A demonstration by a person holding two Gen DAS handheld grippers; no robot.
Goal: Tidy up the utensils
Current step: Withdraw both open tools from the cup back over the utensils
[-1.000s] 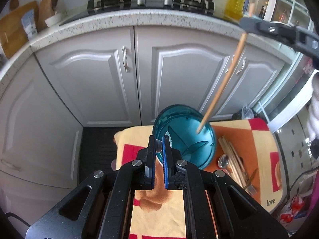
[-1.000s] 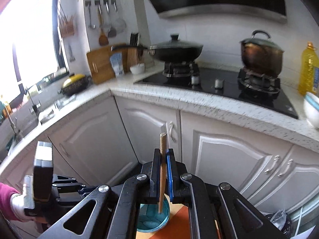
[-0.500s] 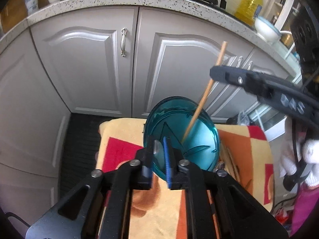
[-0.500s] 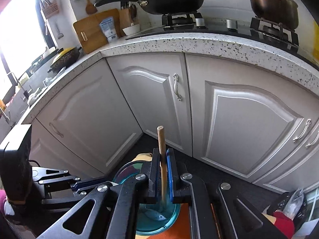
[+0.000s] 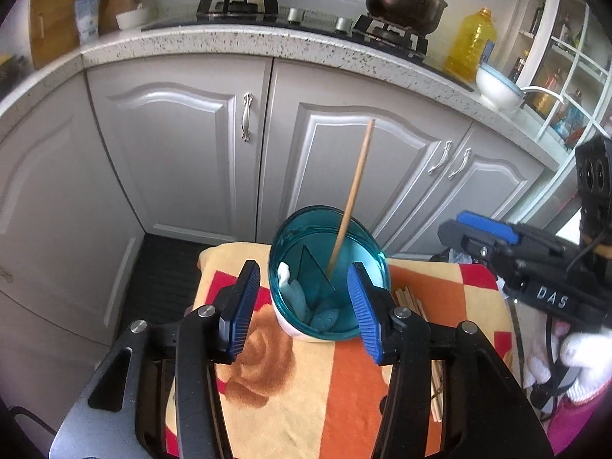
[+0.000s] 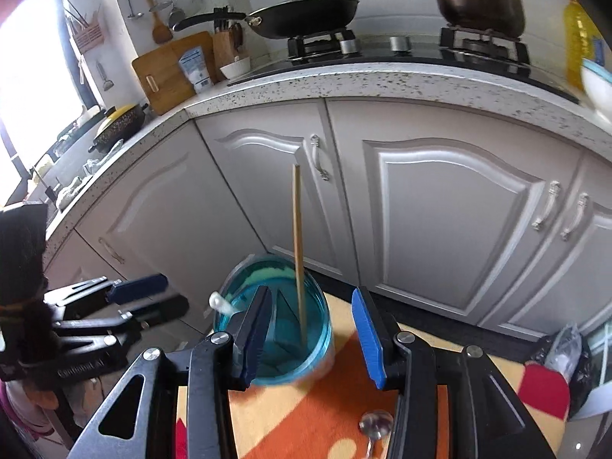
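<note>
We are standing one wooden chopstick (image 5: 354,195) in the teal cup (image 5: 329,329), tip down in a far compartment behind the inner divider, top end leaning away toward the cabinet doors. A white-handled utensil (image 5: 292,290) and a pale blue piece are also sitting inside the cup, in the nearer compartments. We count that as the part done.

Left gripper (image 5: 302,302): jaws spread wide, one on each side of the cup, touching nothing that we can see. Right gripper (image 6: 311,334): jaws also released and apart, straddling the cup rim, the chopstick standing free between them. Neither is holding anything.

Left to do, as we are judging it: a bundle of wooden chopsticks (image 5: 411,300) is lying on the table cloth (image 5: 313,390) just to the right of the cup, partly hidden behind the left gripper's finger. A metal spoon (image 6: 376,426) is lying on the cloth on the near side of the cup. We are guessing the task is well short of half done, with most of the loose pieces waiting beside the cup.
</note>
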